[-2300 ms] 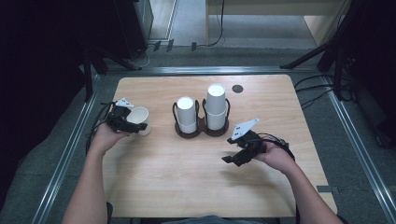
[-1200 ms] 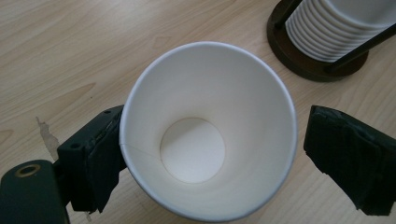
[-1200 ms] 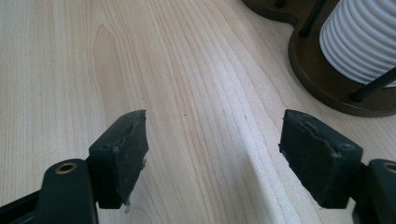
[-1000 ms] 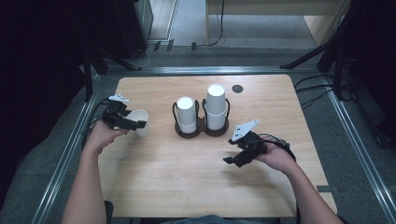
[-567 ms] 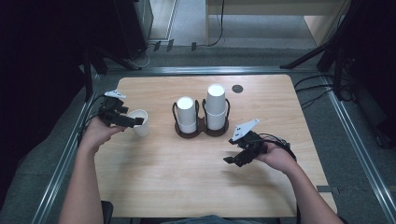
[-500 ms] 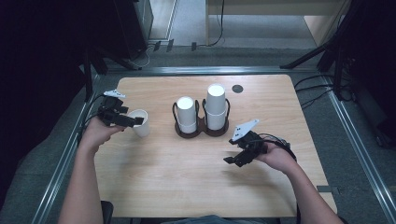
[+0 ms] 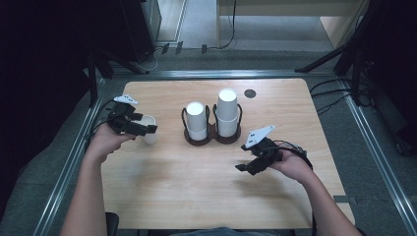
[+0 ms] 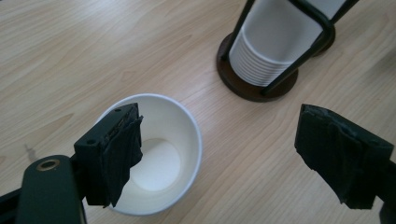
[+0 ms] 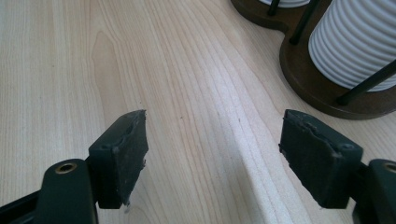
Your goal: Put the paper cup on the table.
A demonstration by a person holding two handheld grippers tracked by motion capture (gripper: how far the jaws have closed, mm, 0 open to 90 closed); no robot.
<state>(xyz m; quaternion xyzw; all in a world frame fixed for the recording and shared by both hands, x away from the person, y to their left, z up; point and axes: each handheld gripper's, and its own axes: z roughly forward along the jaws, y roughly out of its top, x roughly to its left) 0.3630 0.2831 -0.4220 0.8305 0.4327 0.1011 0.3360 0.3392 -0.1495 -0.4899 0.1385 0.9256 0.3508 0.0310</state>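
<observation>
While cup (image 8: 156, 158) stands upright on tabletop (image 7: 196, 187) left of rack (image 7: 212, 137), set-down looks done. Left gripper (image 8: 219, 149) above it, jaws wide, just closing slightly, gripping nothing. Right gripper (image 9: 210, 154) wide, empty. Left: retreat.

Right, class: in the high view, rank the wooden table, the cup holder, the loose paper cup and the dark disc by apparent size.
1. wooden table
2. cup holder
3. loose paper cup, partly hidden by the left gripper
4. dark disc

Single cup (image 7: 149, 130) on table (image 7: 196, 196), left of holder (image 7: 212, 138) with two cup stacks.
</observation>
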